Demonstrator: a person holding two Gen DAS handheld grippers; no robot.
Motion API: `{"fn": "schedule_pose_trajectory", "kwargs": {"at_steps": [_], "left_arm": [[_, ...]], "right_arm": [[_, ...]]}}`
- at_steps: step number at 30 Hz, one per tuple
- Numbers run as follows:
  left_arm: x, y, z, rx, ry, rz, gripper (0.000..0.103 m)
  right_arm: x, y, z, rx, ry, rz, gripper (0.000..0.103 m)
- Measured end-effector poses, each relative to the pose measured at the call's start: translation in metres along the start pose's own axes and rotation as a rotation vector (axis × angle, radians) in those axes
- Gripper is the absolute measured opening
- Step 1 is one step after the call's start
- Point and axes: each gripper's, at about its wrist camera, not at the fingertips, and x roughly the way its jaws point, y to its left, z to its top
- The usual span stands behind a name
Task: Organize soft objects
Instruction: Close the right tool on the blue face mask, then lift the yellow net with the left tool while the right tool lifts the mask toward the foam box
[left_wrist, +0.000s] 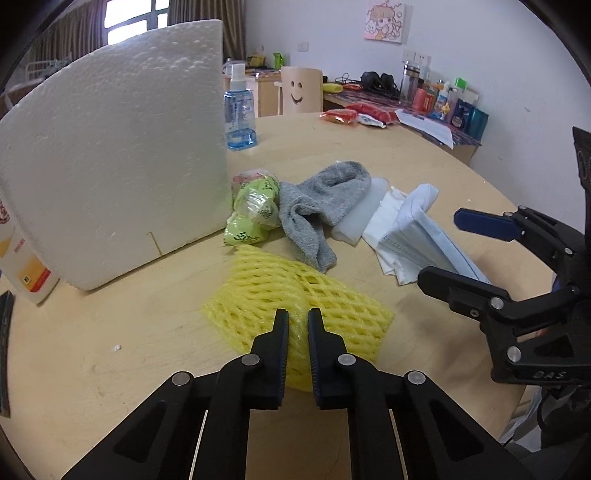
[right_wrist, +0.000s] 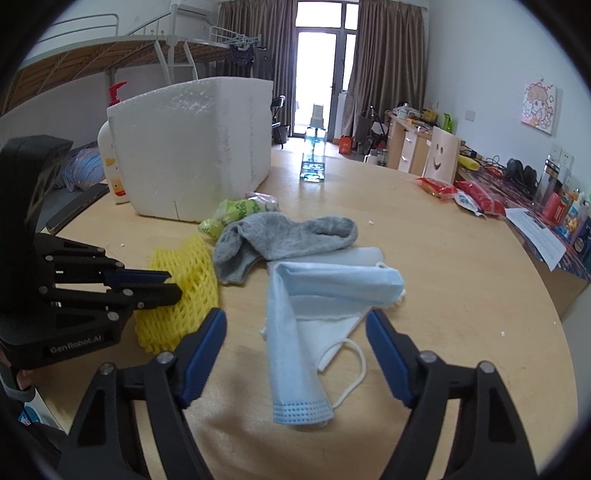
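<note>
Yellow foam netting (left_wrist: 295, 302) lies low and centre in the left wrist view, on the pale wooden table (left_wrist: 110, 332), and our left gripper (left_wrist: 298, 321) has its jaws pinched narrow on the near fold of it. We judge the net very light and springy: it should crush flat under the pads and lift with no effort, though a loose open mesh could snag or slip free.

Our right gripper (right_wrist: 295, 328) stands wide, holding nothing, its blue pads either side of the light blue face mask (right_wrist: 295, 332) at the middle of the right wrist view. The mask looks thin and limp; we would take it across the folded body, not by the ear loop. Behind lie a grey sock (right_wrist: 280, 240) and the white foam box (right_wrist: 192, 147).
</note>
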Motion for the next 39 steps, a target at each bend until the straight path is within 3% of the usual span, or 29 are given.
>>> {"fn": "schedule_pose_trajectory", "kwargs": {"at_steps": [2, 4, 14, 25, 39], "left_arm": [[-0.004, 0.002, -0.001, -0.006, -0.009, -0.015, 0.011], [-0.008, 0.004, -0.001, -0.012, -0.022, -0.025, 0.011], [-0.015, 0.003, -0.005, -0.005, -0.047, -0.036, 0.011], [-0.022, 0.002, -0.009, 0.004, -0.079, -0.048, 0.011], [-0.058, -0.003, -0.009, -0.007, -0.199, -0.017, 0.011]], "right_arm": [[0.002, 0.001, 0.001, -0.002, 0.004, 0.005, 0.074], [0.005, 0.001, 0.002, -0.001, 0.018, 0.008, 0.060], [0.013, -0.005, -0.005, 0.051, 0.068, 0.021, 0.017], [-0.003, -0.011, -0.007, 0.104, -0.006, 0.022, 0.017], [-0.037, -0.009, -0.004, 0.099, -0.108, -0.016, 0.017]]}}
